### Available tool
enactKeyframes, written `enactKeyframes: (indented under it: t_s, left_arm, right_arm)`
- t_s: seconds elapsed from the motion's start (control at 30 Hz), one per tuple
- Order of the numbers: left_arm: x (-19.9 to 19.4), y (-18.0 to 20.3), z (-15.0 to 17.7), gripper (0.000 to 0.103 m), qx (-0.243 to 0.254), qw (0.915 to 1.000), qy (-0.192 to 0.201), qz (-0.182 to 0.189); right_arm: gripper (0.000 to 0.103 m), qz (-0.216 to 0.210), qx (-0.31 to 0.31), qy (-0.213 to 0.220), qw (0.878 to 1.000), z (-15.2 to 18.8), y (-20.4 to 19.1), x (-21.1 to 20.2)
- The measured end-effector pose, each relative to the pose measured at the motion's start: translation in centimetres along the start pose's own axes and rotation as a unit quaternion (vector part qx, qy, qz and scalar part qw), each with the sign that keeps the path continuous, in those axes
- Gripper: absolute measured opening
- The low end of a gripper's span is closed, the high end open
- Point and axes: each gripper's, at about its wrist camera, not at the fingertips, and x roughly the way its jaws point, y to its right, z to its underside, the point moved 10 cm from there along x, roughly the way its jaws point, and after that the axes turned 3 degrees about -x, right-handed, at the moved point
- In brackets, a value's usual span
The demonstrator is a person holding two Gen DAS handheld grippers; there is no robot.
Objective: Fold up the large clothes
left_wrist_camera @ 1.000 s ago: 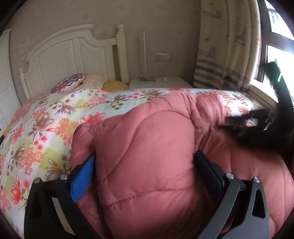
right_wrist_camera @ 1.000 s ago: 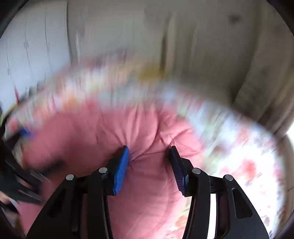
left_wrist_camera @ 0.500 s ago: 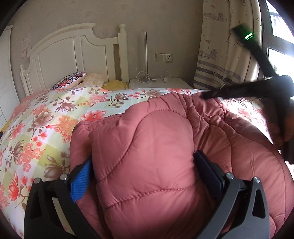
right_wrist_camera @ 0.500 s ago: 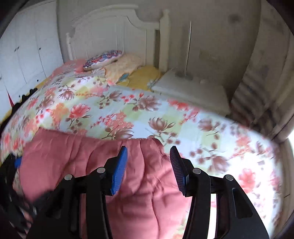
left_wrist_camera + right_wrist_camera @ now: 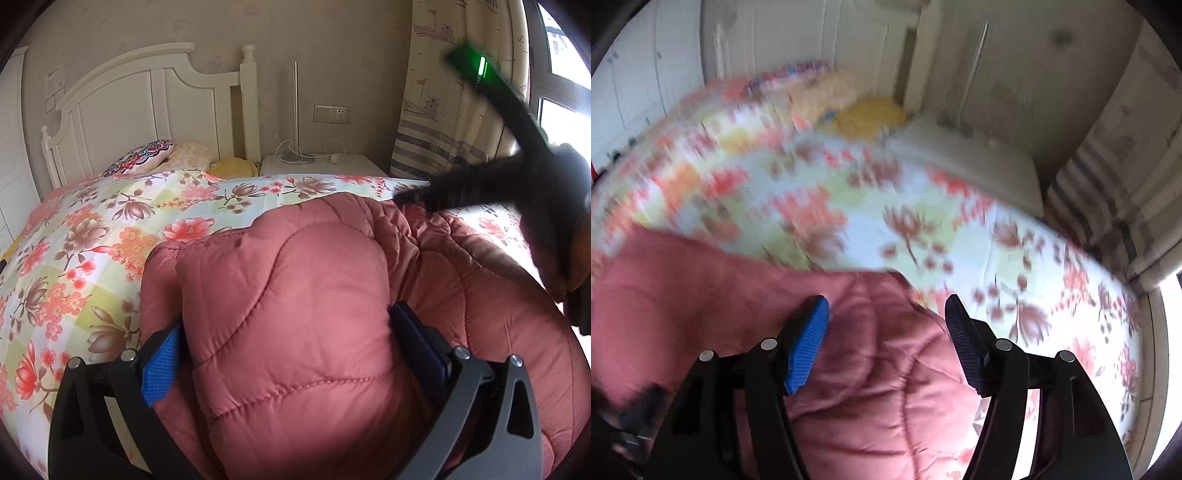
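Above jacket (image 5: 879, 387), right gripper (image 5: 886, 339) spread.

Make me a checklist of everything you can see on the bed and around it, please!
Surface: bed with a flowery cover.
Job's things: puffy pink coat lying bunched on the bed.
Clutter: pillows by the headboard.
Grippers: left gripper clamps a thick fold of coat; right gripper open above the coat, holding nothing.
Cables: white cord on the nightstand.
Surroundings: curtain, window, wall socket.

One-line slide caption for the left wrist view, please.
Left tongs clamp a thick fold of the pink quilted jacket on the floral bedspread.
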Motion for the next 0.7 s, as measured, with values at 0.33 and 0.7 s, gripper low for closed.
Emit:
enactKeyframes:
  t_s: [0.33, 0.7]
  left_arm:
    - [0.0, 0.0, 0.4, 0.101, 0.001, 0.9999, -0.007, -0.011]
    - [-0.6, -0.3, 0.8, 0.101, -0.004, 0.9998, 0.0, -0.018]
  right_arm:
    - [0.09, -0.056, -0.042, -0.103, 0.992, 2.0, -4.8, 5.9]
    - [0.09, -0.018, -0.077, 0.015, 0.997, -1.1, -6.0, -2.5]
